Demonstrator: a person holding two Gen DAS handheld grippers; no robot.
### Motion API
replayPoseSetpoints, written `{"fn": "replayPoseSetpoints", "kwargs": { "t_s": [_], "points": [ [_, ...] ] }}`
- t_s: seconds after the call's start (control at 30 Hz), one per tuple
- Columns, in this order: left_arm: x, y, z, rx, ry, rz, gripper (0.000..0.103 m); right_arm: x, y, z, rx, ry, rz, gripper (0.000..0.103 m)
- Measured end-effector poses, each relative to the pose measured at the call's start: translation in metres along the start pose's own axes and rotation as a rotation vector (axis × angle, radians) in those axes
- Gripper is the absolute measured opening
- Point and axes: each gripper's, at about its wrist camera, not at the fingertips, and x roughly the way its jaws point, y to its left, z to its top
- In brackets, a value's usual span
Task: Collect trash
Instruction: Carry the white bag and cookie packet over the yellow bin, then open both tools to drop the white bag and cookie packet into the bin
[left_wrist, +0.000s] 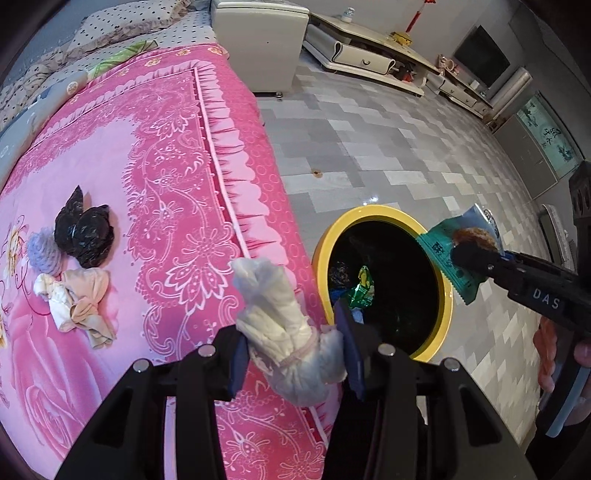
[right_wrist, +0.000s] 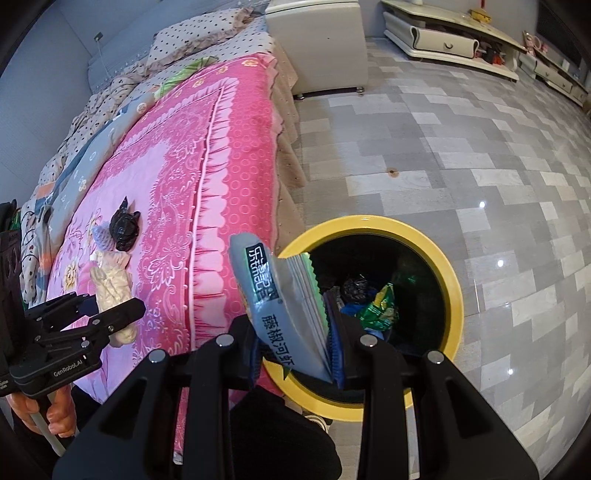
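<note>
My left gripper (left_wrist: 295, 354) is shut on a white crumpled bundle (left_wrist: 288, 332), held over the edge of the pink bedspread (left_wrist: 166, 166), just left of the bin. The yellow-rimmed bin (left_wrist: 376, 211) stands on the floor beside the bed and has wrappers inside. My right gripper (right_wrist: 295, 350) is shut on a grey-blue snack packet (right_wrist: 280, 295) above the bin's near rim (right_wrist: 369, 223). On the bed lie a black plastic bag (left_wrist: 86, 232), a lilac knitted wad (left_wrist: 44, 251) and a cream crumpled piece (left_wrist: 81, 299). The left gripper (right_wrist: 122, 310) shows with its bundle (right_wrist: 110, 288).
Grey tiled floor (right_wrist: 443, 147) stretches beyond the bin. A white nightstand (left_wrist: 258, 44) stands at the head of the bed, and a low cabinet (left_wrist: 369, 51) with a television (left_wrist: 484, 55) runs along the far wall. Spotted bedding (right_wrist: 207, 33) is heaped by the pillows.
</note>
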Motion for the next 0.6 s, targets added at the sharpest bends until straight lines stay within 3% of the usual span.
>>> {"fn": "replayPoseSetpoints", "kwargs": {
  "t_s": [0.6],
  "points": [
    [0.052,-0.082,0.009,0.076,0.068,-0.073,0.041,0.009,-0.079,-0.011,0.14,0.022,-0.052,0.029]
  ]
}}
